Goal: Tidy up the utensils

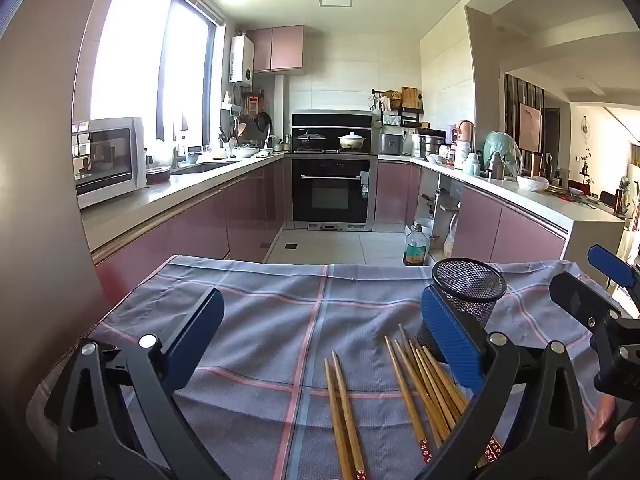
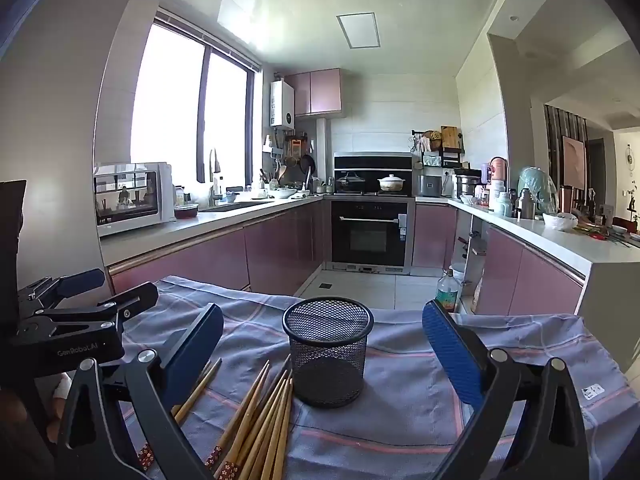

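Observation:
Several wooden chopsticks point(image 1: 424, 392) with red patterned ends lie loose on a grey-blue checked cloth point(image 1: 260, 320); two of them point(image 1: 344, 416) lie apart to the left. A black mesh cup point(image 2: 327, 350) stands upright and empty behind them. My left gripper point(image 1: 320, 336) hovers open over the cloth, its right finger in front of the mesh cup point(image 1: 469, 292). My right gripper point(image 2: 323, 350) is open too, with the cup standing between its fingers, untouched. The chopsticks point(image 2: 260, 420) fan out near its left finger. Each gripper shows at the edge of the other's view.
The cloth-covered table point(image 2: 540, 360) ends at a tiled kitchen floor point(image 2: 384, 284). Pink cabinets, an oven point(image 2: 370, 232), a microwave point(image 2: 132, 196) and cluttered counters lie beyond. An oil bottle point(image 2: 447, 290) stands on the floor.

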The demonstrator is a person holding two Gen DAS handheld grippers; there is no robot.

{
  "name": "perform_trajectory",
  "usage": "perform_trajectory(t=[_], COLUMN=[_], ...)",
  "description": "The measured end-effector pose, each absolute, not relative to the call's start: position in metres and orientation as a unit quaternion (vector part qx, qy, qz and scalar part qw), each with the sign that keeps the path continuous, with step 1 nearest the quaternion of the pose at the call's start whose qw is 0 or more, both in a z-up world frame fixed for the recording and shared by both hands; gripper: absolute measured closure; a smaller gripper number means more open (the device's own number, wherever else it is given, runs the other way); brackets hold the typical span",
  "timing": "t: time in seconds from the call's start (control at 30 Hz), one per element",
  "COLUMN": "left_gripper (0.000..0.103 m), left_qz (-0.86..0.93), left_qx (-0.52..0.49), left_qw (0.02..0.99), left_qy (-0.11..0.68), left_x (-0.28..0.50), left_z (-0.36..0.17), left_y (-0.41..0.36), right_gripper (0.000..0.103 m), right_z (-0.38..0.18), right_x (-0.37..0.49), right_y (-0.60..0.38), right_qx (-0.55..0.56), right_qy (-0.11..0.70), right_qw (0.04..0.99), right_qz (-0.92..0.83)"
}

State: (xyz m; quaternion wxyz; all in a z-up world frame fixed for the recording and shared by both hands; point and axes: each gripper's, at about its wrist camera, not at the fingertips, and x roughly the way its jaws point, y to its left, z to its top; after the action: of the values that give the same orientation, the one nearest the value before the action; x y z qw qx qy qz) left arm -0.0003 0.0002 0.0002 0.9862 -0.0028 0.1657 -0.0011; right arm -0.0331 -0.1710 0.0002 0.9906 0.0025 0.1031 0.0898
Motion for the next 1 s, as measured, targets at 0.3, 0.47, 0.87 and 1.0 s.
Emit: perform_trajectory(t=[0.3, 0.47, 0.87, 1.0], left_gripper=[0.006, 0.006, 0.006, 0.006], left_qz=[-0.003, 0.0, 0.002, 0.002], left_qx=[-0.002, 0.003, 0.004, 0.003], left_qw=[0.988, 0.99, 0.992, 0.993], left_qy=[0.153, 0.138, 0.123, 0.122], left_x=[-0.004, -0.009, -0.015, -0.016], left_z=[0.009, 0.003, 0.003, 0.003], left_y=[0.003, 0.001, 0.002, 0.002], right_gripper=[0.007, 0.007, 0.007, 0.007], right_z=[0.002, 0.004, 0.005, 0.006], right_x=[-0.039, -0.033, -0.041, -0.041], right_y=[-0.168, -0.16, -0.167, -0.166], right_qx=[0.002, 0.001, 0.003, 0.003], right_qy=[0.095, 0.094, 0.085, 0.086], right_qw=[0.992, 0.991, 0.992, 0.992], right_qz=[0.089, 0.09, 0.097, 0.098])
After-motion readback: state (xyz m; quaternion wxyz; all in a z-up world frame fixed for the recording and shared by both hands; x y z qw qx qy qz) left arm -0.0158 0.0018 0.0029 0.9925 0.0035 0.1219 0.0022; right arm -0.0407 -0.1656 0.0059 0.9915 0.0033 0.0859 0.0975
